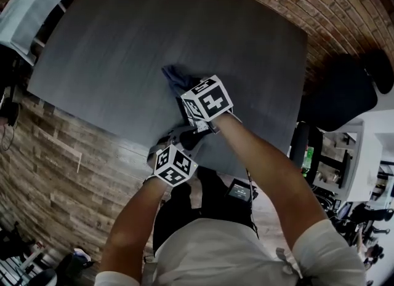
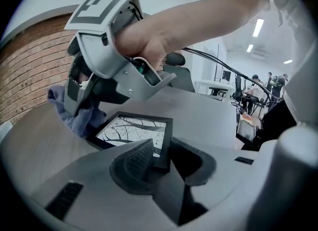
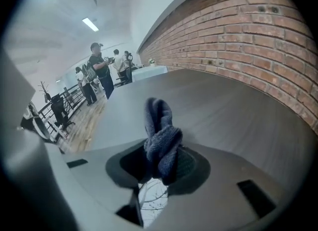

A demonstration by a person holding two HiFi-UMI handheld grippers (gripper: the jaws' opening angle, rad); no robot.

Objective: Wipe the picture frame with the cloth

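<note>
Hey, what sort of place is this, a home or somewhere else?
Probably an open-plan office or shared workspace, not a home: a long brick wall runs beside the grey table, strip lights hang on the ceiling, an office chair stands behind, and several people stand about.

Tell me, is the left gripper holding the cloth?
No, the left gripper is closed on a corner of the picture frame, while the cloth sits in the right gripper.

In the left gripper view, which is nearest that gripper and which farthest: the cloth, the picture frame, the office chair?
1. picture frame: its near corner is gripped by the left gripper.
2. cloth: at the frame's far left corner.
3. office chair: beyond the table, centre background.
</note>
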